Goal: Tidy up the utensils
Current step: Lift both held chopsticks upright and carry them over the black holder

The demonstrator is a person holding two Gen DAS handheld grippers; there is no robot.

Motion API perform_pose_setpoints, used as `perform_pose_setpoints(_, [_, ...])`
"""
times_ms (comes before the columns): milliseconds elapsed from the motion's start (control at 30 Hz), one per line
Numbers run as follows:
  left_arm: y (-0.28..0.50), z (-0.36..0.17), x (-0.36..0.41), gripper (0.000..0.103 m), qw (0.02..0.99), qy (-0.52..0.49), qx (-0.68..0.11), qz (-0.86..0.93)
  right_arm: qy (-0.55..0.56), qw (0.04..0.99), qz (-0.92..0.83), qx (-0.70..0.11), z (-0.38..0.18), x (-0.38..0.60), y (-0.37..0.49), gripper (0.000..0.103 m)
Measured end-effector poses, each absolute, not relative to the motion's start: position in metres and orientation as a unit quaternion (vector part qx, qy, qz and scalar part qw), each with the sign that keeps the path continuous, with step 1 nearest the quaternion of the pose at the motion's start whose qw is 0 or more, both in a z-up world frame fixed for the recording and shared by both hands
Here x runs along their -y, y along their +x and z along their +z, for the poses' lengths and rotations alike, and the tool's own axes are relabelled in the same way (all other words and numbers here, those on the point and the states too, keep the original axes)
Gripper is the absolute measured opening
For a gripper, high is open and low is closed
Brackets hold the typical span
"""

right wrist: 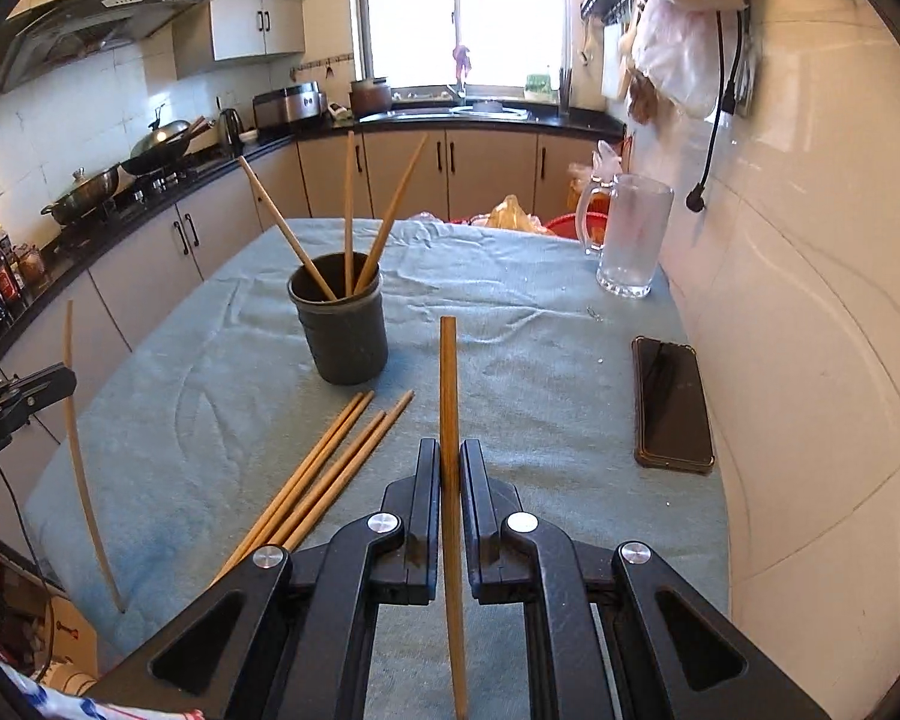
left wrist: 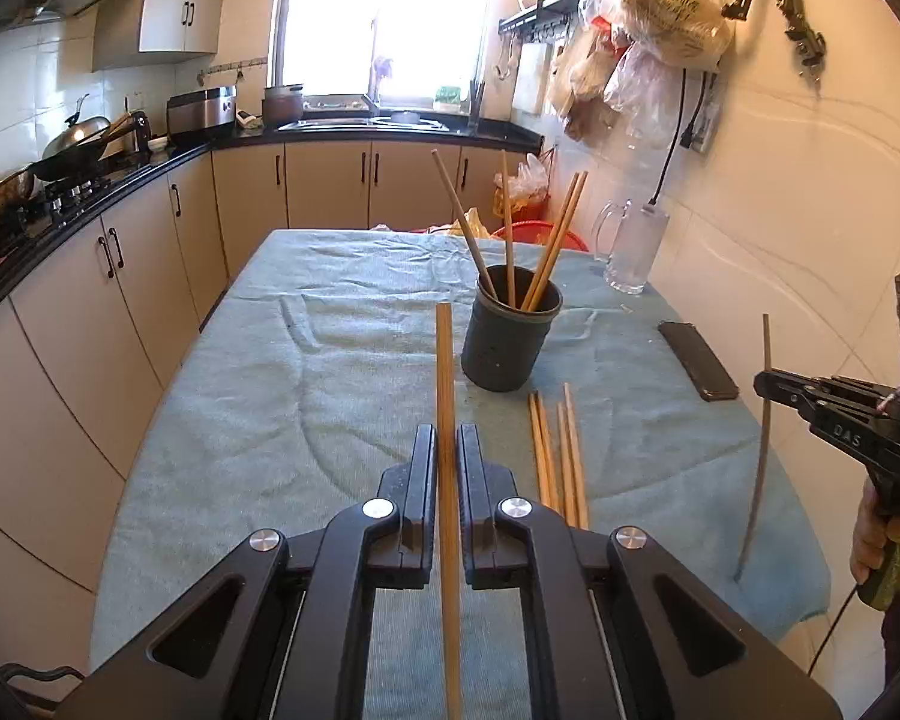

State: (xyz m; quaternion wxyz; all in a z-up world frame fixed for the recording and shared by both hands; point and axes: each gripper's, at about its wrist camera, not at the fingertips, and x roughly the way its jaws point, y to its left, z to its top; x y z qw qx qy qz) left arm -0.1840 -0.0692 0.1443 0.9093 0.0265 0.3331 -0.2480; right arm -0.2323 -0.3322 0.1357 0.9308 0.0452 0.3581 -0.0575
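You can't see the low ends of the chopsticks (right wrist: 349, 222) standing inside the dark cup (right wrist: 342, 330). The four loose chopsticks (right wrist: 318, 480) near the cup slip under your right gripper (right wrist: 449, 462). Your left gripper (right wrist: 18, 402) is cut off at the picture's side.

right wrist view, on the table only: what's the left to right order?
Chopstick held by the left tongs → loose chopsticks lying on the cloth → dark cup with chopsticks in it → chopstick in the right tongs → glass mug → phone.
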Motion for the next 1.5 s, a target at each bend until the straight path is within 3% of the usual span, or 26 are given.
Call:
perform_pose_setpoints(433, [-0.219,0.178,0.047,0.006,0.927,0.000,-0.272,-0.258,0.064,0.943,-0.043,-0.324,0.150,0.325,-0.248,0.007])
perform_pose_setpoints(967, [-0.191,0.193,0.054,0.006,0.925,-0.027,-0.271,-0.264,0.089,0.952,-0.042,-0.289,0.166,0.337,-0.230,0.007])
perform_pose_setpoints(1500, [-0.099,0.272,0.107,0.006,0.938,-0.063,-0.216,-0.262,0.101,0.973,-0.009,-0.207,0.257,0.339,-0.160,0.007])
